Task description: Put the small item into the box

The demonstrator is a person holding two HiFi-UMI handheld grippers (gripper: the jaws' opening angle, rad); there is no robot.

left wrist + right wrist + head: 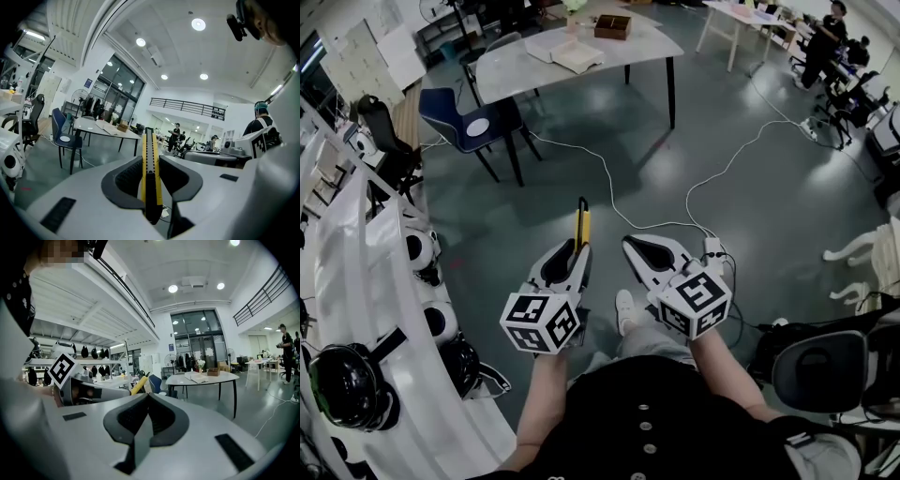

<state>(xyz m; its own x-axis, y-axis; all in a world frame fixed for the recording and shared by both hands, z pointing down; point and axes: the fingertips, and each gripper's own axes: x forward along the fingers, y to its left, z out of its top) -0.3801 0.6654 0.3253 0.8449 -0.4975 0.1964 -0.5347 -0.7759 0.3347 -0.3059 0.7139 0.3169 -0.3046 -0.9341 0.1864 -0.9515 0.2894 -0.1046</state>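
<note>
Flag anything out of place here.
Loose white cables snake across the open floor, a likely trip hazard. Nothing else stands out: the knife sits straight in the left gripper.

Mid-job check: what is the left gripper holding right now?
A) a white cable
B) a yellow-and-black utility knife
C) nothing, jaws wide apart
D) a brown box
B: in the left gripper view the left gripper has its jaws closed on the yellow-and-black utility knife, which sticks out ahead of them; the right gripper is shut and empty.
</note>
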